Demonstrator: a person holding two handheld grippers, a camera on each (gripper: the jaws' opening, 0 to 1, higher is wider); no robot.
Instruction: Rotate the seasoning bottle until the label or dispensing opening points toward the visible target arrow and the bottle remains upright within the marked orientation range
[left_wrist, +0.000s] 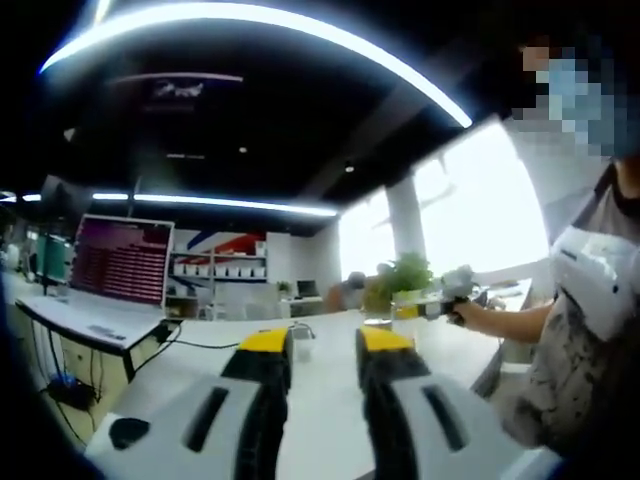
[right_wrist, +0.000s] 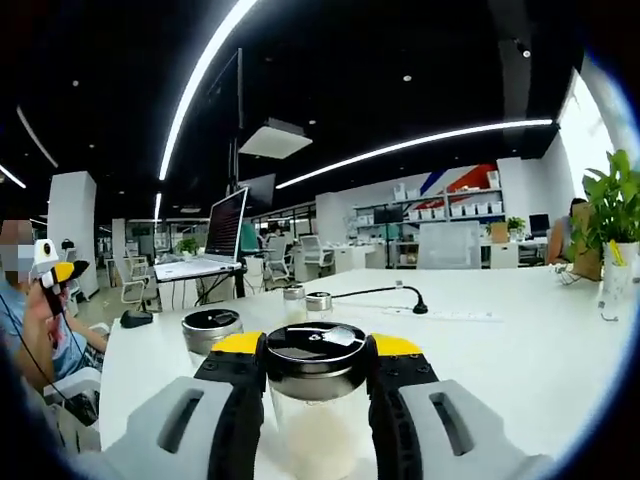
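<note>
Right gripper (right_wrist: 317, 385) jaws pinch the upright seasoning bottle (right_wrist: 316, 400) dead centre between them on the white table (right_wrist: 500, 350), long axis vertical, while left gripper (left_wrist: 322, 375) sits spread and empty, away from it.

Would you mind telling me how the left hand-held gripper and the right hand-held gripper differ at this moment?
The left hand-held gripper has nothing between its jaws; the right hand-held gripper is closed on a seasoning bottle with a dark shiny lid. The left one's jaws stand apart over the bare white table; the right one's press against the bottle's sides, near other bottles. Both have yellow-tipped black jaws on grey bodies.
</note>
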